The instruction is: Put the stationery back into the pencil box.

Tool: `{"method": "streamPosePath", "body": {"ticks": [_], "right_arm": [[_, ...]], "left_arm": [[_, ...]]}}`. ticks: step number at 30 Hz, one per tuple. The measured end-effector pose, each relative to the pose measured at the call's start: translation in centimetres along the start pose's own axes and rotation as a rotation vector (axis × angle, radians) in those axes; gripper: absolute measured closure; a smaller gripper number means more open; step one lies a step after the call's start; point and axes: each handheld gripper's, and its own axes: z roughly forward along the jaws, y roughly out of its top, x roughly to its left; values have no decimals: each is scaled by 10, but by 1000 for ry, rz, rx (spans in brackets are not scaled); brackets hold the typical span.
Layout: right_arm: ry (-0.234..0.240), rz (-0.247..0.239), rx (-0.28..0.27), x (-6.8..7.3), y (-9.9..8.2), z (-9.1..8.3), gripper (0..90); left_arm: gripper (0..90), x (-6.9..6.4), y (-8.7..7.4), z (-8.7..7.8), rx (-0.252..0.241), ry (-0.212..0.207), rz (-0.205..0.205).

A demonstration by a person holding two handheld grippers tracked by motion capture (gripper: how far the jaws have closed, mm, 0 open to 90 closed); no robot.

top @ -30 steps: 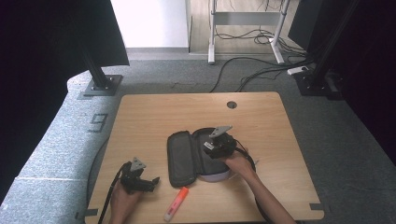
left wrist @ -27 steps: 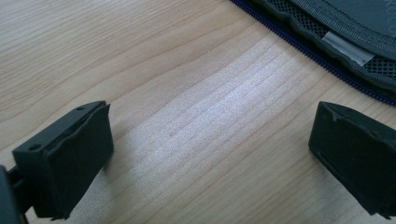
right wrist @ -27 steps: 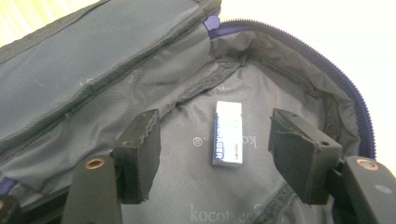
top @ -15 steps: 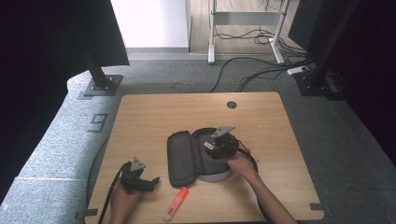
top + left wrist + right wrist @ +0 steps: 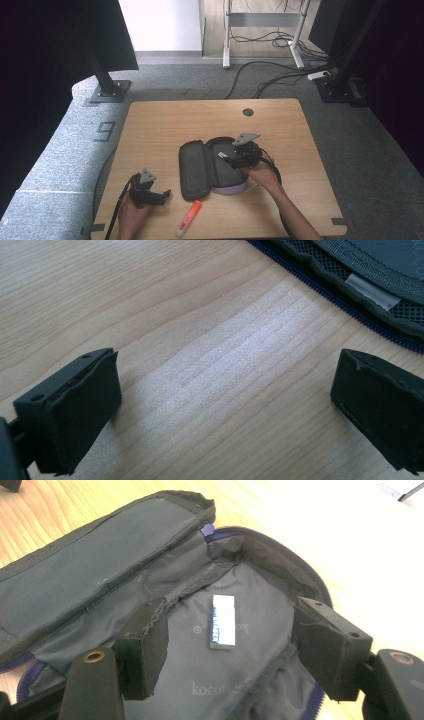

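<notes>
Both released: right hand-held gripper [image 5: 227,645] over eraser [image 5: 223,621], print unreadable; left hand-held gripper [image 5: 225,410] idle

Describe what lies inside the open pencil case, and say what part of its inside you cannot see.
Inside the open pencil case a small white eraser lies on the grey lining, between the right gripper's open jaws but untouched. The jaws and the folded lining cover parts of the inside.
</notes>
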Motion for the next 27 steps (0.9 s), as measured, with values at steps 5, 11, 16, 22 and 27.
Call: {"method": "streamPosePath", "body": {"ticks": [5, 11, 16, 22, 27], "right_arm": [[-9, 11, -13, -5, -3, -9, 307], [-16, 22, -25, -10, -6, -18, 307], [-22, 22, -28, -12, -9, -25, 304], [-29, 29, -31, -16, -14, -32, 302], [-32, 33, -28, -19, -18, -36, 301]], "left_arm": [[0, 0, 0, 0, 0, 0, 0], [0, 0, 0, 0, 0, 0, -1], [0, 0, 0, 0, 0, 0, 0], [0, 0, 0, 0, 0, 0, 0], [0, 0, 0, 0, 0, 0, 0]]}}
